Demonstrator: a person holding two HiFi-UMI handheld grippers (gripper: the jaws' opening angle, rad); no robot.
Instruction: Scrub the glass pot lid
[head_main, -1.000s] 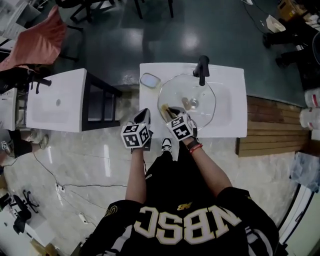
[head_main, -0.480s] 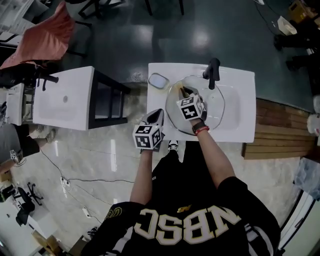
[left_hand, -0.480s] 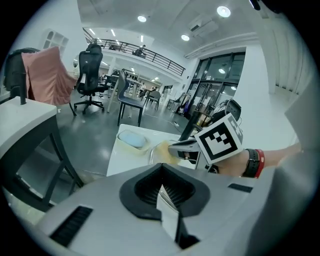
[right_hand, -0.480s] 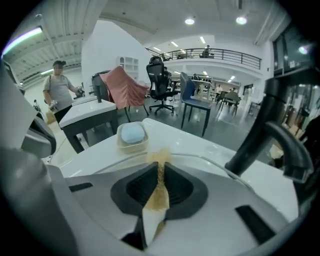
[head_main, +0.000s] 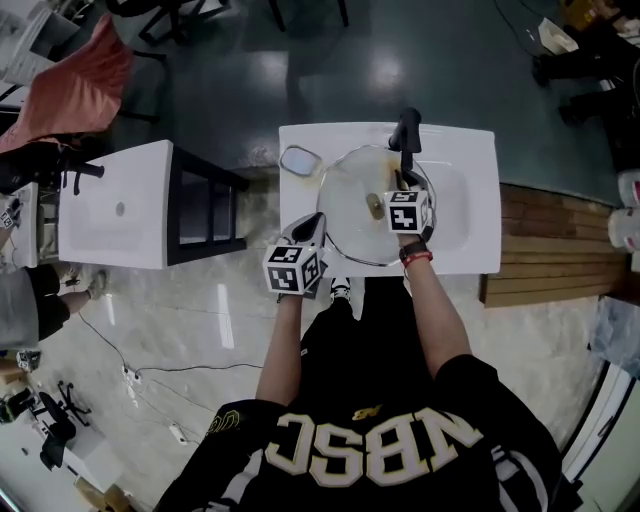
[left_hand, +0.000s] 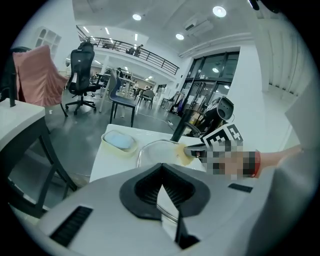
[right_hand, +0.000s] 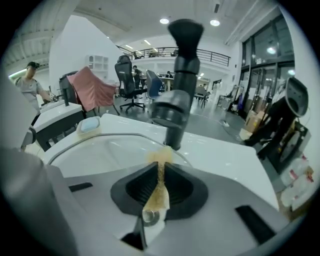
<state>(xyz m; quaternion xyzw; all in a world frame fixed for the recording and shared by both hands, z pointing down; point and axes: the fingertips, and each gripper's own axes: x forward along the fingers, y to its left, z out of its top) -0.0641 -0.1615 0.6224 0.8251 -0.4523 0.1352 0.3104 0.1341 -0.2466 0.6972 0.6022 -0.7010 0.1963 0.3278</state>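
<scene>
The round glass pot lid (head_main: 352, 205) lies tilted over the white sink (head_main: 470, 200), and its knob (head_main: 377, 207) shows near the middle. My left gripper (head_main: 312, 224) is shut on the lid's near-left rim; in the left gripper view the lid (left_hand: 159, 149) runs in between the left gripper's (left_hand: 161, 169) closed jaws. My right gripper (head_main: 398, 184) is shut on a yellowish scrub pad (right_hand: 158, 192), pressing it on the lid's far side just in front of the black faucet (right_hand: 179, 75). The right gripper (right_hand: 161, 165) looks across the lid (right_hand: 112, 150).
A soap dish (head_main: 299, 160) with a pale blue bar sits on the sink's far-left corner. The black faucet (head_main: 405, 128) stands at the sink's back edge. A second white basin (head_main: 115, 205) is to the left, and a wooden pallet (head_main: 560, 250) lies to the right.
My right gripper has carried the scrub pad across the lid from its near-left rim toward the faucet side. The left gripper has kept its hold on the rim.
</scene>
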